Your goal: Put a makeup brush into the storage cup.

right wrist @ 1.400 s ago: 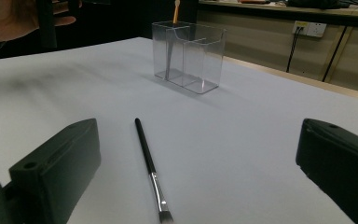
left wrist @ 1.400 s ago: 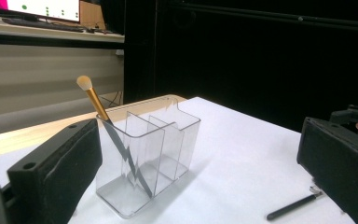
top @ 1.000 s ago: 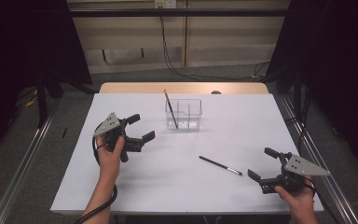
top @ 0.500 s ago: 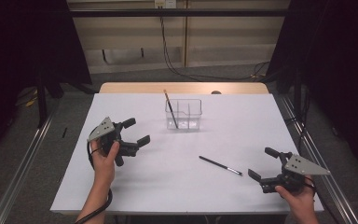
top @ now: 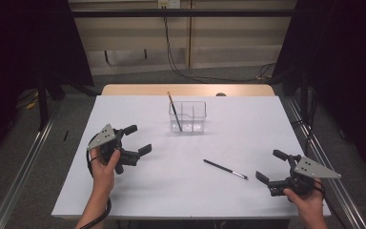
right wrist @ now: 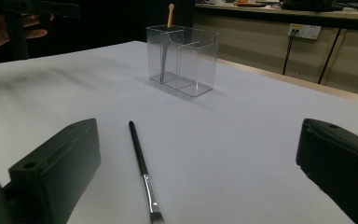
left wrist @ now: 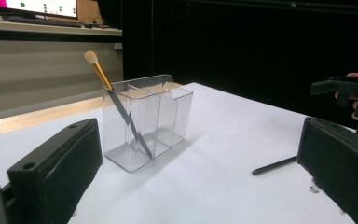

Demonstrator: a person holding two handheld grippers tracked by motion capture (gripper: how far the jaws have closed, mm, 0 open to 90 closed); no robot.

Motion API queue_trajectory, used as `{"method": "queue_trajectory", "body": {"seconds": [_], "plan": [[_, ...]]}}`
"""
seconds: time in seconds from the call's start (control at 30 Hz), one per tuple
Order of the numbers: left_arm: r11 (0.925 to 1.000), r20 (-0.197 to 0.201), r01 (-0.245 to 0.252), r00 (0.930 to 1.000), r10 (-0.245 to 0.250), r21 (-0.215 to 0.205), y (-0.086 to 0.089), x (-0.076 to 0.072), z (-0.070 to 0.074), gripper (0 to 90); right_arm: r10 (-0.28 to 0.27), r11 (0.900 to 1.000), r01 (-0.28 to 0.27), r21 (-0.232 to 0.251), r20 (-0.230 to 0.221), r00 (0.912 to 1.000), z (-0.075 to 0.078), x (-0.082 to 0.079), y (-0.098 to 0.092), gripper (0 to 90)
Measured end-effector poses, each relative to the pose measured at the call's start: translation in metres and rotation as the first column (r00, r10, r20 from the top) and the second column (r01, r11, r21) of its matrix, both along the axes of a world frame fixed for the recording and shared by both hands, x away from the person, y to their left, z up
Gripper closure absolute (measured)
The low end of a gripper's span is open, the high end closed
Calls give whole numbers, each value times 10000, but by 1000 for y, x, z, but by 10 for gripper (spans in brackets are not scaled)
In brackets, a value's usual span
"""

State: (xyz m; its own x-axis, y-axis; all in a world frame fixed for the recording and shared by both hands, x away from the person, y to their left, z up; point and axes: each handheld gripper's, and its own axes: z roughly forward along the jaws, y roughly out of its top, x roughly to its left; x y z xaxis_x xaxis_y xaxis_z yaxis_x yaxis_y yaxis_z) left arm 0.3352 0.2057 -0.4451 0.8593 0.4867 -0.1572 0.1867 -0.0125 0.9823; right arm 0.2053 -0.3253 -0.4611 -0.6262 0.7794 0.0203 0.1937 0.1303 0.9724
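The white table (top: 138, 200) spreads out in front of me, and toward its far edge stands a clear plastic organizer (top: 188, 116) with several compartments. One brush with a gold ferrule (top: 174, 110) leans in its left-hand compartment, tip end up.

My left gripper (top: 137, 140) hangs above the table's left part, jaws spread wide with nothing between them, well apart from the organizer. My right gripper (top: 271, 167) sits low near the table's front right corner, jaws also apart and empty, pointing at the thing I am after.

That thing is the black brush (top: 225, 169), lying flat on the bare table between the organizer and my right gripper, just ahead of its jaws. In the right gripper view it runs away from me, silver ferrule (right wrist: 149, 189) and bristles nearest, the black handle stretching toward the organizer.

I judge it very light and stiff, a thin rod that will roll or skid if I nudge it sideways. The handle looks smooth, so a loose pinch may let it pivot. I would close across the handle just behind the ferrule, jaws square to its length and low against the table, keeping off the soft bristles.
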Motion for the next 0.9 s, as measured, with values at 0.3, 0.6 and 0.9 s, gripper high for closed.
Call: {"method": "queue_trajectory", "body": {"seconds": [0.3,0.6,0.9], "plan": [[10000,65,1,10000,-1,-1,8,-6,0,0,-11,10000,11,17,-22,10000,0,0,1,0],[9998,89,-189,9998,188,86,17,-10,-1,0,56,10000,-56,0,-19,10000,-1,0,2,0],[9996,181,-157,9997,153,227,20,-13,-1,0,36,10000,-36,-10,-22,10000,-1,0,2,0]]}}
